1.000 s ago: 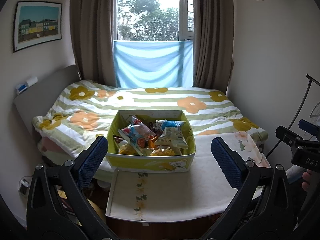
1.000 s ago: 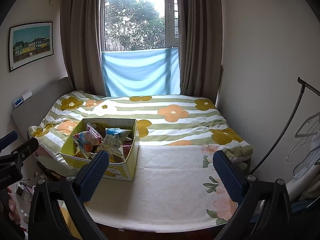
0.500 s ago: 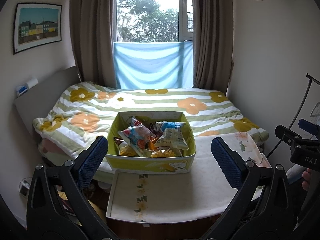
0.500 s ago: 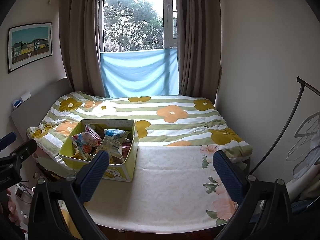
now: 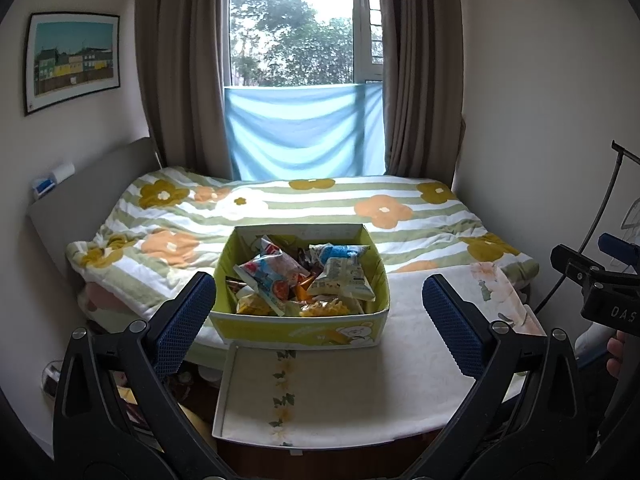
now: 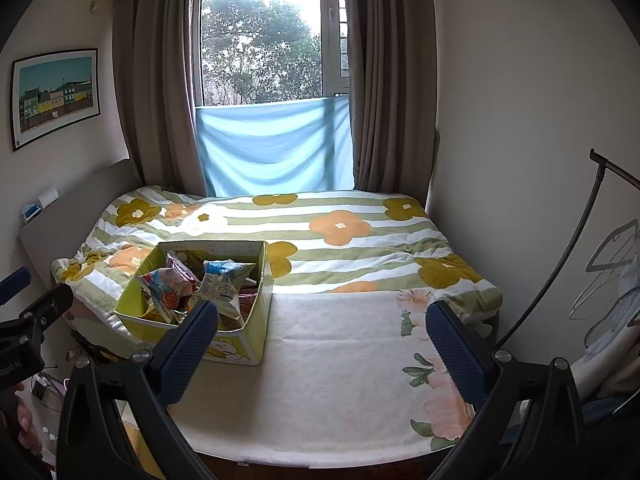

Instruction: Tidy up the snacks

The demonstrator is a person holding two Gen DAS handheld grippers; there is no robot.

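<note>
Now we judge the coming move to turn on where the snack box (image 5: pixel 300 322) lies from each claw: it sits on the bed (image 5: pixel 400 364), on the pale cloth near the foot, dead ahead of our left claw (image 5: pixel 316 320) and framed between its two blue pads, while from our right claw (image 6: pixel 322 334) it lies off to the left, partly behind the left pad. So the left is the nearer and better lined up, we reckon. The box's long side runs across our left view, and the snack packets (image 5: pixel 304 280) are heaped loose inside it, pointing every way. Both claws are spread wide, holding nothing and touching nothing, and both hang well short of the box. Right of the box the cloth is bare, a likely place for sorting.
</note>
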